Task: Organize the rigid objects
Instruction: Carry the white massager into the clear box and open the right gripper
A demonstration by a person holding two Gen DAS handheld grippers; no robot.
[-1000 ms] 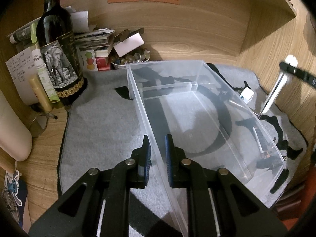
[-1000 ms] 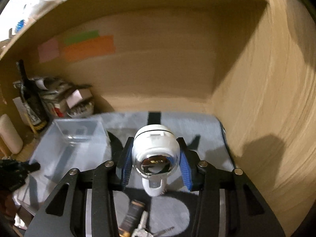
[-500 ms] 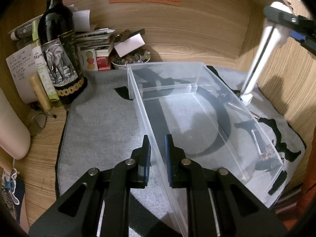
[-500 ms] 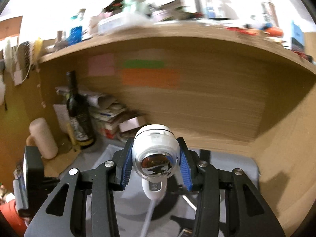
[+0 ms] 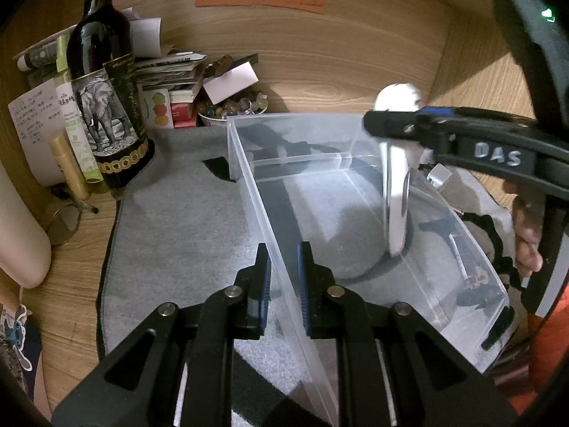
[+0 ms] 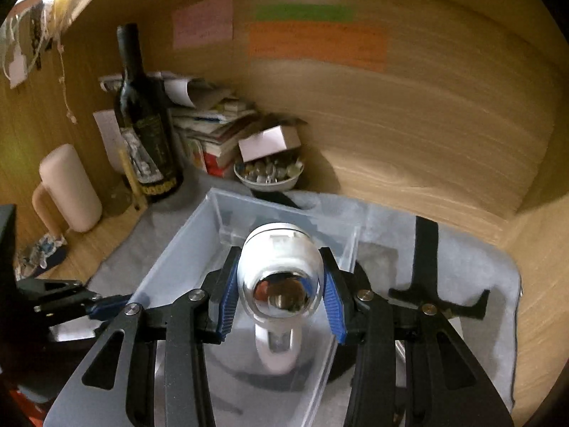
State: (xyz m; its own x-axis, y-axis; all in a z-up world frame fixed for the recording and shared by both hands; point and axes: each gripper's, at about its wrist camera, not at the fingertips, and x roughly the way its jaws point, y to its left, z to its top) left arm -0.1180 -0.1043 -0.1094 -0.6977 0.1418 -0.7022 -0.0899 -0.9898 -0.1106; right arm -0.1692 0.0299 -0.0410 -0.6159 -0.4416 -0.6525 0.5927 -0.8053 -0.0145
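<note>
A clear plastic box [image 5: 249, 163] lies on a grey mat [image 5: 177, 220]. My left gripper [image 5: 284, 284] is shut on the box's left long wall near its front end; in the right wrist view the left gripper [image 6: 113, 306] shows at the left edge. My right gripper [image 6: 281, 299] is shut on a white and chrome shower-head-like piece [image 6: 281, 267], head up and handle hanging down. In the left wrist view this piece [image 5: 394, 192] hangs over the box's right side, held by the right gripper [image 5: 387, 124]. The box holds nothing.
A dark wine bottle [image 5: 103, 106], stacked books [image 5: 170, 71], a bowl of beads [image 5: 231, 106] and a pale pink cylinder [image 6: 71, 188] crowd the back left corner. Small dark items [image 5: 473, 274] lie on the mat right of the box. Wooden walls close the back and right.
My right gripper has carried the white piece leftward from beside the right wall to above the box. The left gripper and the box have stayed put.
</note>
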